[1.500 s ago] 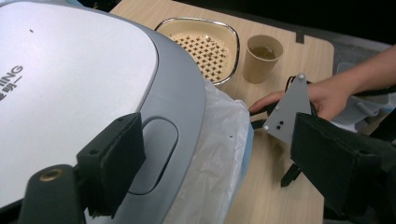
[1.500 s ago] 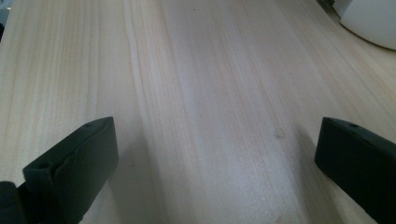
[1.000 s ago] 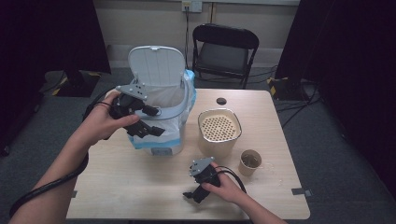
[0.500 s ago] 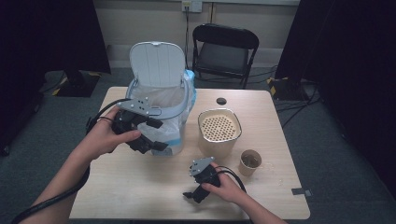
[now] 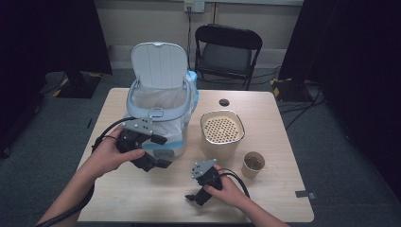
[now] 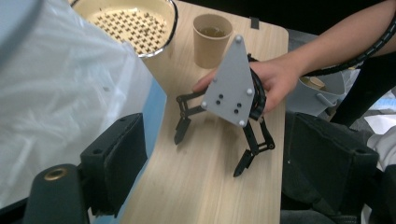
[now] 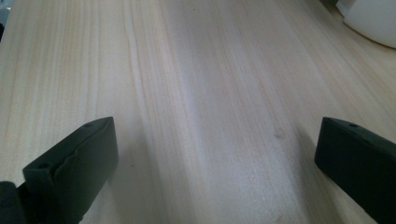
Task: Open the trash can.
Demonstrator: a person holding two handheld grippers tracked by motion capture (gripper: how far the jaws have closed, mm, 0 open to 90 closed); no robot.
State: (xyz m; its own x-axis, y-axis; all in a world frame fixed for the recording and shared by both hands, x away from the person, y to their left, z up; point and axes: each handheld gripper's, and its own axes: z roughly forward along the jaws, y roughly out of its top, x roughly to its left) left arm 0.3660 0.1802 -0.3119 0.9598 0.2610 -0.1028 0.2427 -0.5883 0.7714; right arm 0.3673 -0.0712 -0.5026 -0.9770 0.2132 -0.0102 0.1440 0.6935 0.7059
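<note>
1. Bare table (image 5: pixel 142 198) along the near edge, between left gripper (image 5: pixel 156 152) and right gripper (image 5: pixel 196 197): open passage.
2. Lidded bin (image 5: pixel 161 109) blocks the far left; left gripper sits just beside its front.
3. Perforated container (image 5: pixel 222 130) and paper cup (image 5: pixel 254 164) crowd the right.
4. Right gripper's jaws spread wide over bare wood (image 7: pixel 210 93).

A plain indoor recording room. A wooden table (image 5: pixel 142 198) stands on grey carpet (image 5: pixel 350 156). Black curtains (image 5: pixel 359 42), a folding chair (image 5: pixel 228 52).
</note>
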